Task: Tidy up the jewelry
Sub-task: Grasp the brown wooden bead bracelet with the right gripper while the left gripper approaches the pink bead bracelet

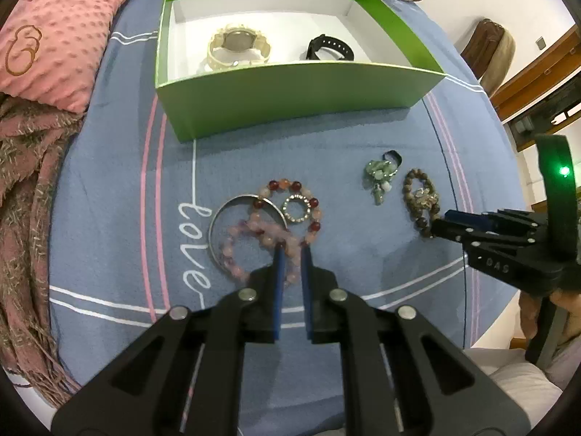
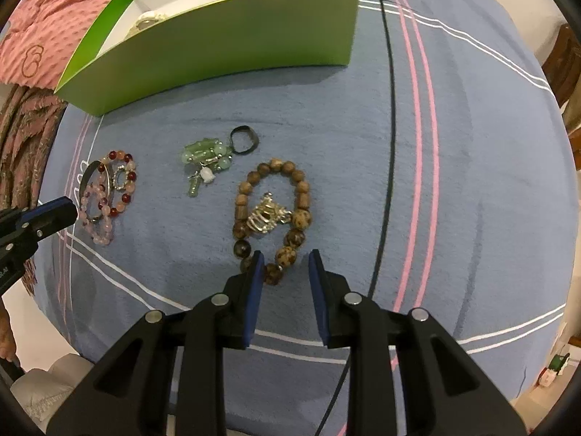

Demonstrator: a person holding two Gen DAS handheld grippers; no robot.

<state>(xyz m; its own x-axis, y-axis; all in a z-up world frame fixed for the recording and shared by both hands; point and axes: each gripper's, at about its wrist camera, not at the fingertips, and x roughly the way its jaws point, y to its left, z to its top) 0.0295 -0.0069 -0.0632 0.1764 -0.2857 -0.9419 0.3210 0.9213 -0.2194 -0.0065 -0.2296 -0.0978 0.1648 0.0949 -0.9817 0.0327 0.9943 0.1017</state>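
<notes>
Two watches (image 1: 239, 49) lie in the green box (image 1: 290, 98); left hand-held gripper (image 1: 291, 250) clamps the pink bracelet (image 1: 250, 247), right hand-held gripper (image 2: 285, 259) apart over the wooden bracelet (image 2: 272, 218), other pieces left on the bed (image 1: 120, 189).

- Two watches in one green box (image 1: 297, 98): a cream watch (image 1: 238, 49) and a black watch (image 1: 328, 49).
- Four bead bracelets on the blue blanket (image 1: 363, 261): one pale pink bracelet (image 1: 236, 250), one red-and-peach bracelet (image 1: 314, 214), one green bead bracelet (image 2: 203, 158) with charms, one brown wooden bracelet (image 2: 274, 218).
- One plain silver bangle (image 1: 218, 225).
- One small rhinestone ring (image 1: 296, 209).
- One silver hair claw (image 2: 267, 216) inside the wooden loop.
- One small black loop (image 2: 245, 140).
- Two handheld grippers: left gripper (image 1: 292, 250), right gripper (image 2: 285, 258).
</notes>
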